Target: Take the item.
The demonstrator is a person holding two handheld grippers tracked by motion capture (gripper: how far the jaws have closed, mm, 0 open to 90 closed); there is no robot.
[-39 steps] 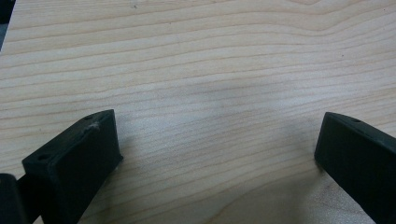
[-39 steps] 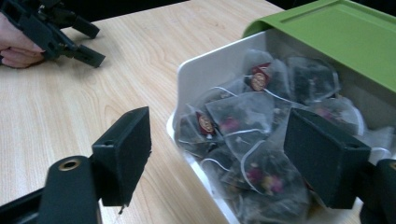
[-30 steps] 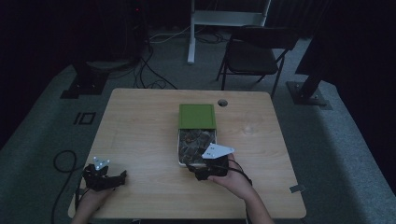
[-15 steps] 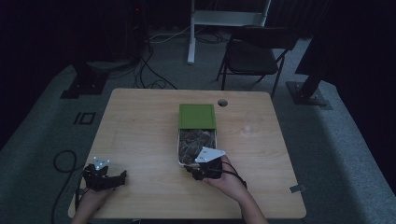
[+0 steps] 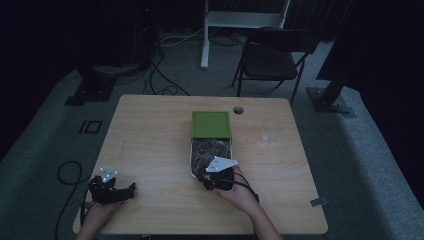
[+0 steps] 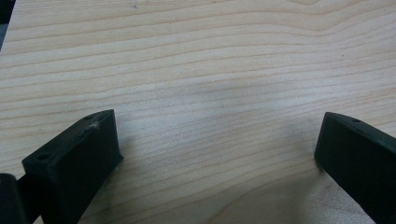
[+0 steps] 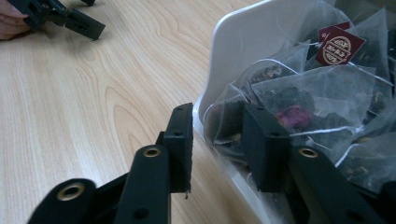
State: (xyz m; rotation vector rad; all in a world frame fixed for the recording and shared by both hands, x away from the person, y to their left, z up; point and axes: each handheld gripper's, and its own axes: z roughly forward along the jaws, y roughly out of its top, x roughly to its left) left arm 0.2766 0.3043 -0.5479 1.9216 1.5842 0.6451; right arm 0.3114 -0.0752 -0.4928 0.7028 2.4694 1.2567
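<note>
Tongs-wise, my left gripper (image 5: 111,187) sits at seven o'clock on the table (image 5: 150,145), jaws wide open over bare wood. My right gripper (image 7: 217,140) has just been closing, one jaw either side of the white box (image 7: 252,42) wall at six o'clock, inner jaw against a tea bag (image 7: 299,93), not pinching yet.

The pale wooden surface (image 5: 150,145) lies open left of the white plastic tray (image 7: 261,42). The tray's near wall, between the right tool's (image 7: 217,140) jaws, blocks level passage; clear pyramid tea bags (image 7: 308,93) crowd its inside.
</note>
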